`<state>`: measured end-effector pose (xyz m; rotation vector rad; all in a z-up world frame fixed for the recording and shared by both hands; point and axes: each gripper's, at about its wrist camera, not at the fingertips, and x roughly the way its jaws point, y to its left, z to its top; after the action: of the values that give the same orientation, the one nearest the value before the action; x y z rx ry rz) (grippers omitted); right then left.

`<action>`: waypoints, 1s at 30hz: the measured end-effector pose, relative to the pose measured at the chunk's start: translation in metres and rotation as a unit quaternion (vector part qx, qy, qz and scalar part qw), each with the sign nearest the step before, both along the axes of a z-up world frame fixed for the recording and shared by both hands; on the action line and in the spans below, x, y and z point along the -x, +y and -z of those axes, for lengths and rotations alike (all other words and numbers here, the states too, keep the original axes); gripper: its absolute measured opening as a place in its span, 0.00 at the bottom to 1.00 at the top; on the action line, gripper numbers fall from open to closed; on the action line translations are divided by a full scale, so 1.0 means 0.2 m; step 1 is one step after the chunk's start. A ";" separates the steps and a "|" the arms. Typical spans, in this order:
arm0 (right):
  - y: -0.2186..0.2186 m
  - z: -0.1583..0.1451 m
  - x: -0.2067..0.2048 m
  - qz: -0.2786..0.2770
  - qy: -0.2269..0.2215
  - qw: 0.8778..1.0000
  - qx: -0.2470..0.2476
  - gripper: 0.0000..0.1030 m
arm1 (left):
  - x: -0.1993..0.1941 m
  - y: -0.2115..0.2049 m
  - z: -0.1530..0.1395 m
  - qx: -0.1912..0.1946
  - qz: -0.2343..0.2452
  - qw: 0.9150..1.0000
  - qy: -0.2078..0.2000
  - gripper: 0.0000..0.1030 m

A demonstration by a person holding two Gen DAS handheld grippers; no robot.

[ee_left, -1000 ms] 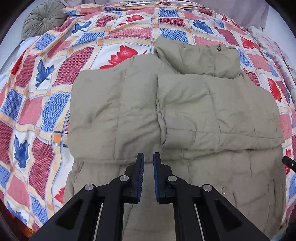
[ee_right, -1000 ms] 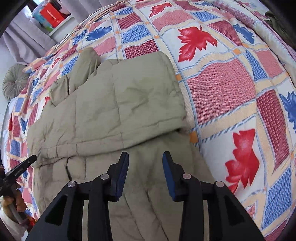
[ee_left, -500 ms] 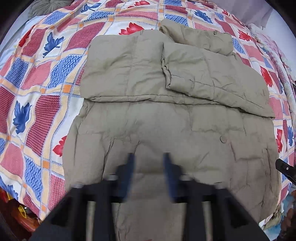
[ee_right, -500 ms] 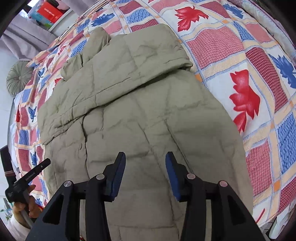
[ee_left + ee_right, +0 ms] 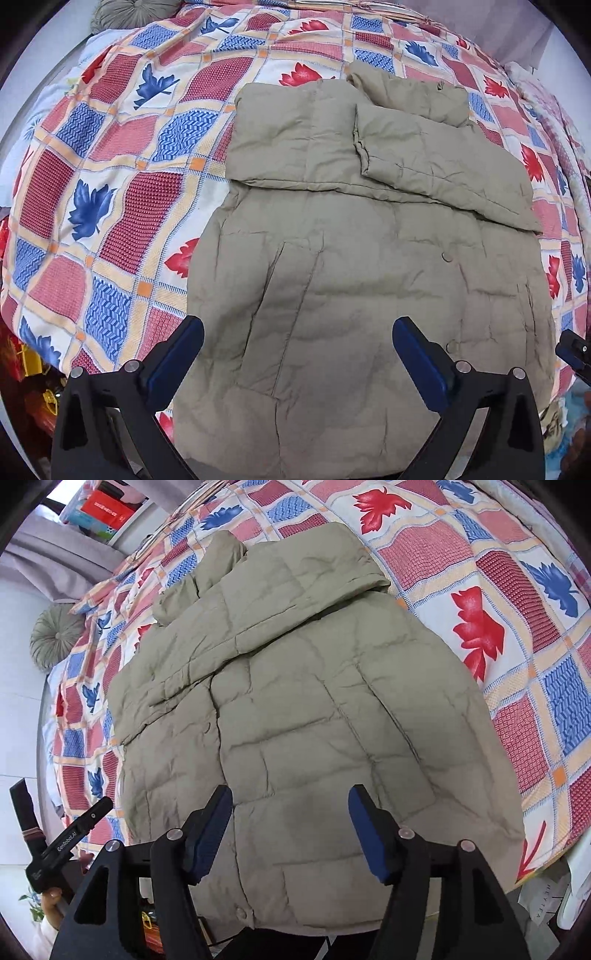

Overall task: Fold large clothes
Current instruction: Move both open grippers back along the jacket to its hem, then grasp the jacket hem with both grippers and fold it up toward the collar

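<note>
A large khaki padded jacket [image 5: 354, 266] lies flat on a patchwork bedspread [image 5: 122, 206], both sleeves folded across its chest and the hood at the far end. It also shows in the right wrist view [image 5: 295, 709]. My left gripper [image 5: 295, 350] is wide open and empty, held above the jacket's hem near the bed's front edge. My right gripper [image 5: 290, 819] is open and empty, above the hem on the other side. The left gripper's body [image 5: 70, 842] shows at the left edge of the right wrist view.
A round grey-green cushion [image 5: 55, 635] sits at the head of the bed. Boxes [image 5: 103, 509] stand on a shelf beyond it. The bed's front edge [image 5: 535, 864] drops off just under the hem, with a white bag [image 5: 546, 901] below.
Both grippers have pulled back from the folded sleeves toward the hem and risen. The left gripper's jaws have gone from nearly closed to wide open. The right gripper's jaws have opened wider.
</note>
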<state>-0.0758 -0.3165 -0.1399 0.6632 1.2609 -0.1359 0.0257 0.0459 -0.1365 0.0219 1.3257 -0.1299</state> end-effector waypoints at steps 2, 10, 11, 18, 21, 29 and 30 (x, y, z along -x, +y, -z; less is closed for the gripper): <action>0.00 -0.02 0.03 0.005 -0.003 1.000 -0.007 0.71 | 0.03 0.01 -0.01 -0.004 0.002 1.000 0.008 0.99; -0.04 -0.05 0.15 0.039 -0.003 0.997 -0.065 0.81 | 0.16 0.03 -0.02 -0.004 0.011 1.000 0.026 0.99; -0.05 -0.06 0.16 0.043 -0.003 0.997 -0.070 0.81 | 0.17 0.04 -0.02 -0.003 0.011 1.000 0.028 0.99; -0.09 -0.06 0.26 0.066 0.000 0.994 -0.091 0.95 | 0.23 0.05 -0.02 -0.006 0.018 0.999 0.038 0.99; -0.10 -0.05 0.28 0.074 -0.007 0.992 -0.099 1.00 | 0.25 0.07 0.00 0.000 0.017 0.999 0.048 0.99; -0.17 0.04 0.37 0.102 0.013 0.984 -0.142 1.00 | 0.37 0.20 0.13 0.089 0.015 0.989 0.116 0.99; -0.18 0.06 0.39 0.111 0.017 0.982 -0.153 1.00 | 0.38 0.22 0.14 0.101 0.011 0.987 0.124 0.99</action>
<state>-0.1536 -0.3528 -0.1523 1.0732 1.2492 -0.1385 -0.0513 0.0897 -0.1651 -0.1554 1.5547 -0.2930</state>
